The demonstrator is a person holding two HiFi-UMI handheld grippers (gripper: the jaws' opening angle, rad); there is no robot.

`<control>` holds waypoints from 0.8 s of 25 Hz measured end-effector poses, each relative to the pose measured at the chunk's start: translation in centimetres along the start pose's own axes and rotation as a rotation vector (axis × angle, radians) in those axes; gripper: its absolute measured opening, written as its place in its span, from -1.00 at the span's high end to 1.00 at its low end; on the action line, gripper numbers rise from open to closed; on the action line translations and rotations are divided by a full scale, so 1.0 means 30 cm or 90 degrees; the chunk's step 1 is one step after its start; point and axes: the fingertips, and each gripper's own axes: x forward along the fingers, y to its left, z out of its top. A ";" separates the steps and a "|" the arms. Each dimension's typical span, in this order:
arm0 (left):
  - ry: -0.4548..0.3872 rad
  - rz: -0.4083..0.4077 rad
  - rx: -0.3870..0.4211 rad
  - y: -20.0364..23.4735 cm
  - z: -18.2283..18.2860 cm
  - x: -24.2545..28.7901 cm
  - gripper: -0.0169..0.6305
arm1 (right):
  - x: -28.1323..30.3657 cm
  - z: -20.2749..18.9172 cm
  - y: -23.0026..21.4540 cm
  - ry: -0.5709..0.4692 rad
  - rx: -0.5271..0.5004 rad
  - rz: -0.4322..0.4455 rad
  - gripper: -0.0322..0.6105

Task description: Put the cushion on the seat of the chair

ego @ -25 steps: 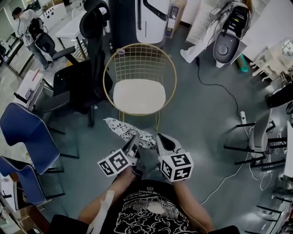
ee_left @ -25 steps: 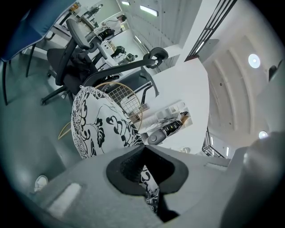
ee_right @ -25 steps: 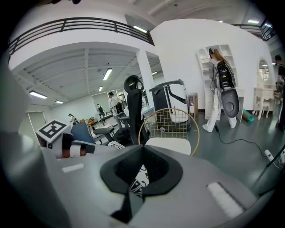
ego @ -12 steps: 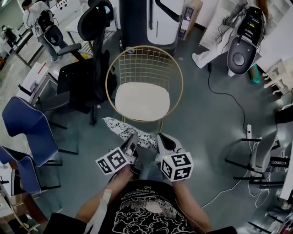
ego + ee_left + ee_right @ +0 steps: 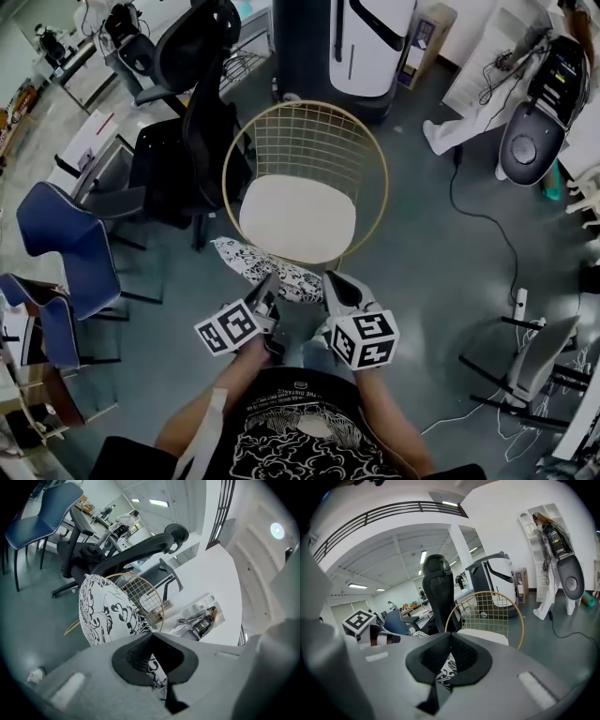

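Observation:
A round white cushion with a black floral print (image 5: 265,269) hangs in front of me, held by both grippers at its near edge. My left gripper (image 5: 265,298) is shut on the cushion (image 5: 110,611), which fans out up and to the left of its jaws. My right gripper (image 5: 330,292) is shut on the same cushion (image 5: 446,668), of which only a strip shows between the jaws. The chair (image 5: 300,150) is a gold wire frame with a cream seat (image 5: 296,218), just beyond the cushion. It also shows as the chair (image 5: 487,609) ahead of the right gripper.
A black office chair (image 5: 192,112) stands left of the gold chair. Two blue chairs (image 5: 66,244) are further left. A large white and black machine (image 5: 347,47) stands behind. A cable (image 5: 487,220) runs across the grey floor at right, near more chair legs (image 5: 539,361).
The view has shifted so the gold chair sits slightly nearer and lower in the head view. Both grippers keep their hold on the cushion, in much the same place.

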 end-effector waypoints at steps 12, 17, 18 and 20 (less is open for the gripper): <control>-0.054 0.001 0.012 -0.098 0.061 0.167 0.94 | 0.011 0.083 -0.150 -0.006 -0.011 0.036 0.90; -0.054 -0.002 0.013 -0.110 0.083 0.229 0.94 | 0.030 0.095 -0.185 -0.002 -0.008 0.036 0.90; -0.053 -0.004 0.013 -0.111 0.091 0.245 0.94 | 0.037 0.097 -0.194 0.000 -0.007 0.034 0.90; -0.049 -0.006 0.011 -0.107 0.108 0.283 0.94 | 0.058 0.101 -0.212 0.003 -0.003 0.029 0.90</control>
